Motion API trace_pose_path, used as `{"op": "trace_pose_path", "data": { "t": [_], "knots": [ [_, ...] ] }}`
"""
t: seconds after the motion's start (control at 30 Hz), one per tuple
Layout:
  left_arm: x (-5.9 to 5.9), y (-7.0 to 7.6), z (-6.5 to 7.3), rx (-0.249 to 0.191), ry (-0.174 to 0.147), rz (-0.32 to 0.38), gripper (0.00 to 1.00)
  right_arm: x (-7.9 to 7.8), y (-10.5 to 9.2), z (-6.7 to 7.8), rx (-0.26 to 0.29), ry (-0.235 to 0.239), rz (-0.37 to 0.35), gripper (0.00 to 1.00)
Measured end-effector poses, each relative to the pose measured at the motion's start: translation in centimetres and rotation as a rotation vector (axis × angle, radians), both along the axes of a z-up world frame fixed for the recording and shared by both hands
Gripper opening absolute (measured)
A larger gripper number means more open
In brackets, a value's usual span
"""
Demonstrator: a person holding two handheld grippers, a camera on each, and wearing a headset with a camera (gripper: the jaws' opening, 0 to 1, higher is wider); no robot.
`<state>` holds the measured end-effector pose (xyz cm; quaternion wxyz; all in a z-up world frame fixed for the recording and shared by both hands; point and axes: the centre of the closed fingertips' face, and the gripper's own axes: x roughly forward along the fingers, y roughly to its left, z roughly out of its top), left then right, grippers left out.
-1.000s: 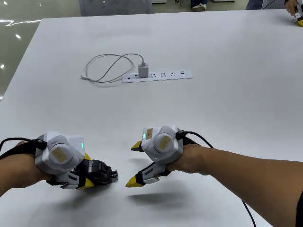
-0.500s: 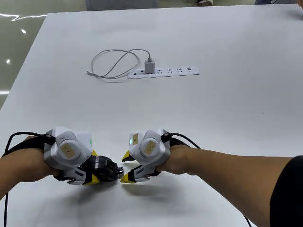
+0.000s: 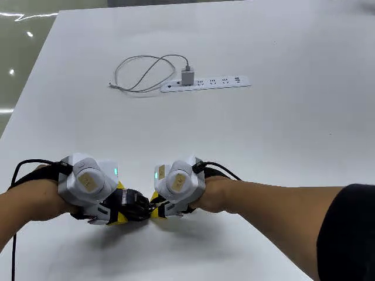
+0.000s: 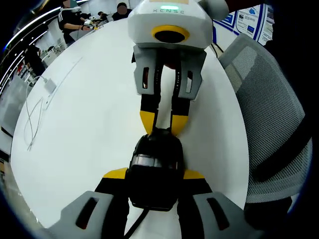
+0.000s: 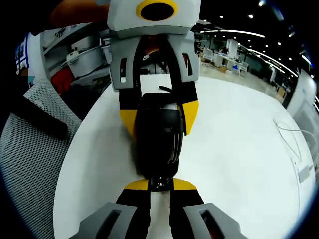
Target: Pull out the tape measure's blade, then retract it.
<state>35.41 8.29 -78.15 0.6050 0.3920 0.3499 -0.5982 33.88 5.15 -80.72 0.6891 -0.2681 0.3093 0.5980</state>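
Note:
A black tape measure (image 3: 133, 205) lies low over the white table (image 3: 263, 134), held across its body by my left gripper (image 3: 122, 204), which is shut on it. In the left gripper view the case (image 4: 155, 167) sits between my yellow-tipped jaws (image 4: 155, 175). My right gripper (image 3: 155, 206) faces it from the right, its fingertips (image 4: 149, 118) pinched on the blade's end hook at the case's front. In the right gripper view that small hook (image 5: 160, 182) is caught between the tips of the right gripper (image 5: 160, 185), with the case (image 5: 157, 137) just beyond. No blade length is drawn out.
A white power strip (image 3: 205, 83) with a plugged charger (image 3: 187, 76) and a looped grey cable (image 3: 140, 73) lies further back on the table. The table's left edge (image 3: 26, 88) is close. A grey mesh chair (image 4: 264, 99) stands near the front edge.
My right gripper has moved left to the tape measure's front and gone from open to shut on the blade's hook. The left gripper kept hold of the case.

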Motion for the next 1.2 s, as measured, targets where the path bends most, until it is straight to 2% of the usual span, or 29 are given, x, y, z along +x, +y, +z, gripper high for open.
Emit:
{"op": "trace_pose_path", "data": {
  "t": [0.27,0.53,0.67,1.1,1.2],
  "knots": [
    [0.0,0.1,0.0,0.002,-0.008,-0.006,0.33,0.0,-0.2,0.0,-0.007,0.001,0.015,0.08],
    [0.1,0.2,0.0,0.001,-0.003,-0.006,0.32,0.1,-0.8,0.1,0.001,-0.001,-0.013,0.08],
    [-0.1,0.2,0.0,0.007,-0.014,-0.014,0.32,0.0,-1.1,0.1,0.013,0.019,-0.026,0.09],
    [0.2,0.2,-0.1,0.012,-0.031,-0.017,0.32,0.1,-1.6,0.1,-0.003,0.005,-0.019,0.09],
    [0.2,0.2,-0.1,0.008,-0.034,-0.013,0.32,0.0,-1.7,0.1,0.001,0.015,-0.029,0.09]
  ]
}}
